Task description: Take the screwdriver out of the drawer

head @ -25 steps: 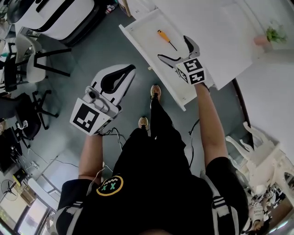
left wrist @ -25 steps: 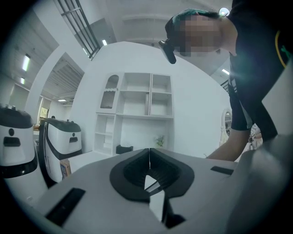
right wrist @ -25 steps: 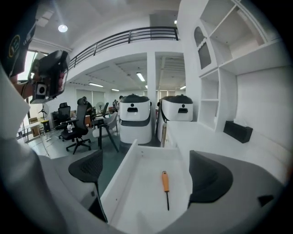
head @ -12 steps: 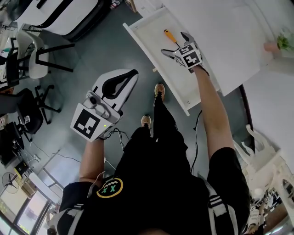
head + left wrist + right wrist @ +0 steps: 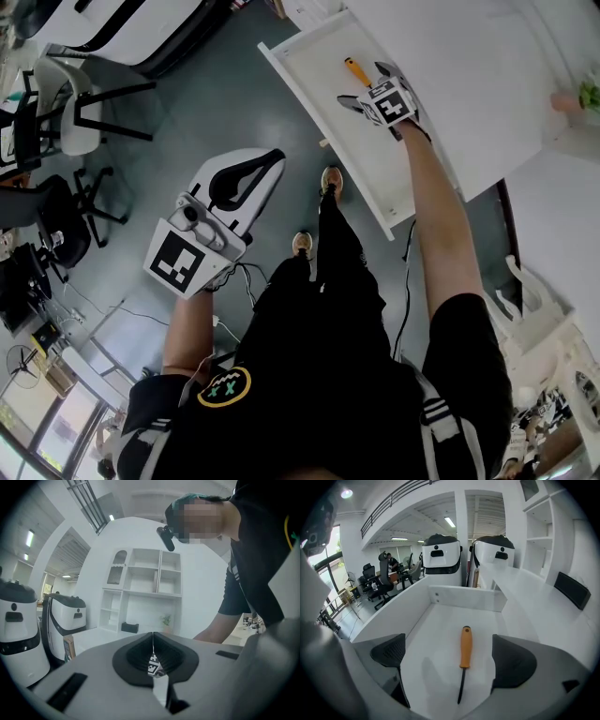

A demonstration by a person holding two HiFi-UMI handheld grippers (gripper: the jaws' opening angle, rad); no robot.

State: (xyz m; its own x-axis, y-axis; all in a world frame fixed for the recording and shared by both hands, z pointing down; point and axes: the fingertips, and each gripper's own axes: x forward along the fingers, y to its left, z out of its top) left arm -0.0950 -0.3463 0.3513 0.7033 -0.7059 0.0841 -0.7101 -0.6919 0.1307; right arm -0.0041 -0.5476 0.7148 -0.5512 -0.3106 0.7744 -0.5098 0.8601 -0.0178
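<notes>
Drawer of white board, shallow and pulled well out (image 5: 317, 75), sits directly under the right claw (image 5: 364, 84). In the right gripper view its bare floor (image 5: 436, 630) fills the space ahead of the jaws. The left claw (image 5: 272, 155) hangs well away from the drawer, out over the grey floor. Its dark pads are pressed together on nothing in the left gripper view (image 5: 153, 639), so the right one is plainly the nearer.

The right claw (image 5: 451, 656) is spread wide, with one pad on either side of the orange-handled screwdriver with a thin black shaft (image 5: 464, 656). Neither pad touches it. The tool lies flat on the drawer floor, roughly midway between the pads and a little toward the right-hand one. Its long axis runs straight ahead of the claw, with the shaft tip pointing back at the claw and the handle end away. In the head view the handle (image 5: 356, 71) shows just beyond the jaw tips.

The pads would therefore close across the tool's width. What seems left is to come down to its level, since how high the pads sit above it cannot be told.
</notes>
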